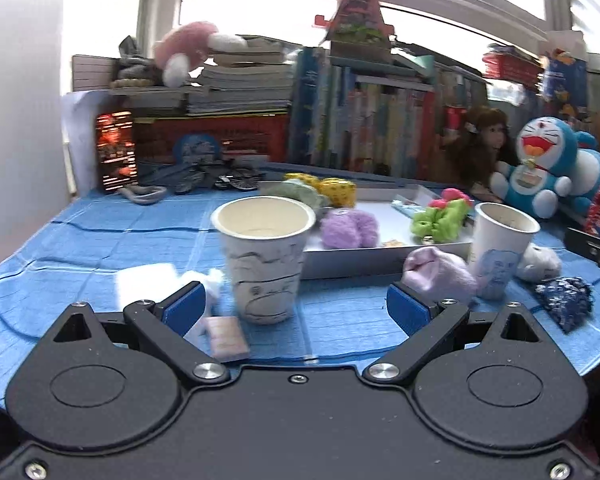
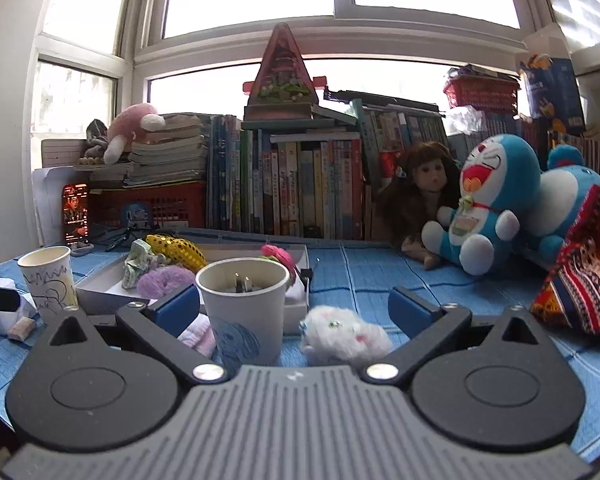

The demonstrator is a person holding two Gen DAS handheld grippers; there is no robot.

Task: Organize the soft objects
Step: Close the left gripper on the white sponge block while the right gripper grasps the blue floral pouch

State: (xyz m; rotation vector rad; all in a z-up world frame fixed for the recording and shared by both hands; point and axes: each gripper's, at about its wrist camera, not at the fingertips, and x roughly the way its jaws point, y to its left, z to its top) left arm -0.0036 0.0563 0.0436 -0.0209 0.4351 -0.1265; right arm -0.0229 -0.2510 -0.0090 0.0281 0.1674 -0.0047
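Note:
In the left wrist view my left gripper (image 1: 296,306) is open and empty, with a paper cup (image 1: 265,258) between its fingers. A white tray (image 1: 380,258) behind holds a purple fluffy scrunchie (image 1: 348,229), a green one (image 1: 440,220), a yellow spotted one (image 1: 336,190) and a pale green cloth (image 1: 300,192). A pink sock (image 1: 440,274), a second cup (image 1: 500,248), a white fluffy scrunchie (image 1: 540,262) and a dark blue one (image 1: 566,300) lie right of it. In the right wrist view my right gripper (image 2: 296,308) is open, around the second cup (image 2: 242,312) and the white fluffy scrunchie (image 2: 346,338).
A small pink eraser-like block (image 1: 226,338) and white tissue (image 1: 212,280) lie by the left finger. A Doraemon plush (image 2: 488,204), a doll (image 2: 424,188) and a patterned cushion (image 2: 584,280) sit at the right. Books (image 2: 300,188) and a phone (image 2: 76,212) line the back.

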